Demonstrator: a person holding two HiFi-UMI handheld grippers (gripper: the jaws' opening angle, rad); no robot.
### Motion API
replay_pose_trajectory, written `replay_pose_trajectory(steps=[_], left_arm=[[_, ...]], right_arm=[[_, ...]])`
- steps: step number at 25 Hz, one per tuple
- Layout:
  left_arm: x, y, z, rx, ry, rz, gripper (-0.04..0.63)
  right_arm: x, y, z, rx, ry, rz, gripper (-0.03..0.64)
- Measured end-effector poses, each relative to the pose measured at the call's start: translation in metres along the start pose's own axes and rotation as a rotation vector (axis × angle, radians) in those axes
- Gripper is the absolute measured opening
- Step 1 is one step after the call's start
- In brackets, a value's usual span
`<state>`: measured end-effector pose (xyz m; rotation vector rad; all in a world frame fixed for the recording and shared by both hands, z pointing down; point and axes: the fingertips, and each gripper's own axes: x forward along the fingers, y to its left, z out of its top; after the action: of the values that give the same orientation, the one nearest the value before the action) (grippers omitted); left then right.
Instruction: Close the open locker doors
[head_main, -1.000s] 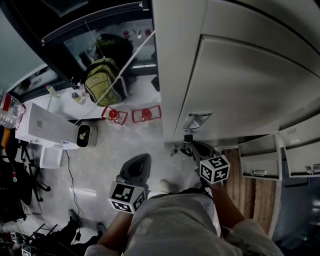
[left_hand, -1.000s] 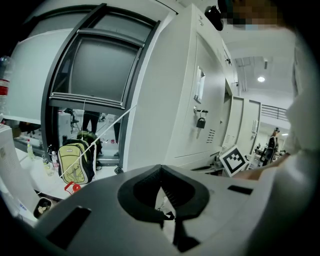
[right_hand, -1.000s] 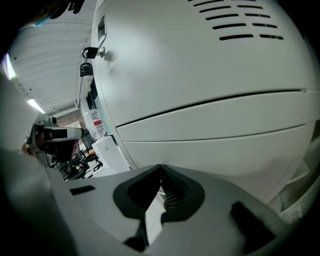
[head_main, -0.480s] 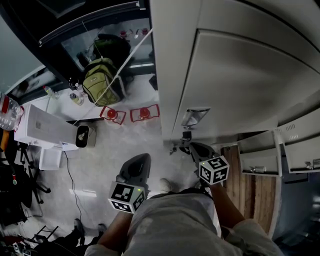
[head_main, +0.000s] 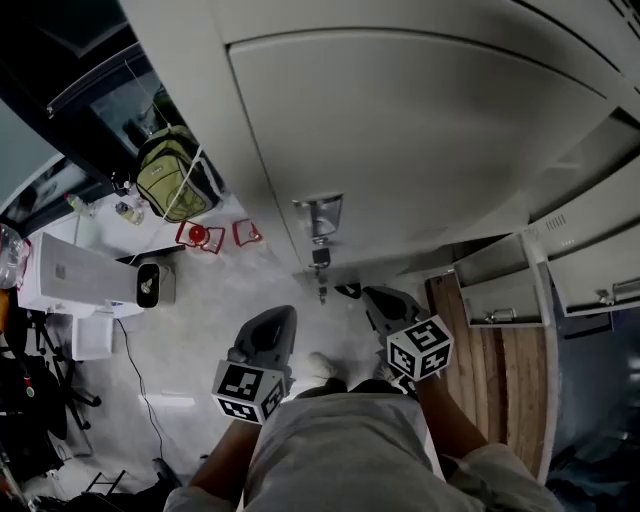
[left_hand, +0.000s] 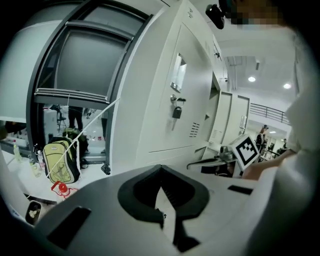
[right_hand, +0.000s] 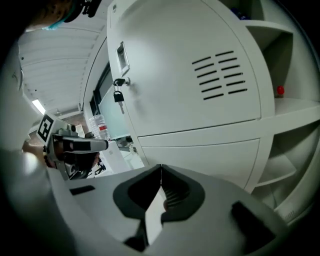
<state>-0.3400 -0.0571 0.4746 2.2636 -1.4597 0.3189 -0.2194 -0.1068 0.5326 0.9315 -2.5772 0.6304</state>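
Locker door (head_main: 420, 130) nearer vs before; L tongs (left_hand: 160, 169), R tongs (right_hand: 161, 168) low, tips together, empty.

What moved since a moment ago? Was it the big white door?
The big locker door and its handle sit further left in the head view and fill more of it. The backpack slid left less, so the camera probably moved too. Unchanged, shut and empty: left gripper, right gripper.

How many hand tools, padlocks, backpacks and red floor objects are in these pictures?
Grey two-jaw hand tools: 2, left tool and right tool
Dark padlock on the white metal locker door: 1
Yellow-green fabric backpack: 1
Red wire-framed floor objects: 2
Total: 6
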Motion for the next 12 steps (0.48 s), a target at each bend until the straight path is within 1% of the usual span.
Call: replay_pose_trajectory(steps=[5,12], left_arm=[[0.024,-0.041,0.000,0.024,0.007,-0.048,0.014],[0.050,-0.112,-0.003,0.047,0.024,-0.127,0.014]], right_arm=[[-0.040,-0.013,0.008,-0.008,-0.043,-0.005,0.028],[-0.106,-0.056,-0.002,0.007,-0.063,-0.083,0.028]])
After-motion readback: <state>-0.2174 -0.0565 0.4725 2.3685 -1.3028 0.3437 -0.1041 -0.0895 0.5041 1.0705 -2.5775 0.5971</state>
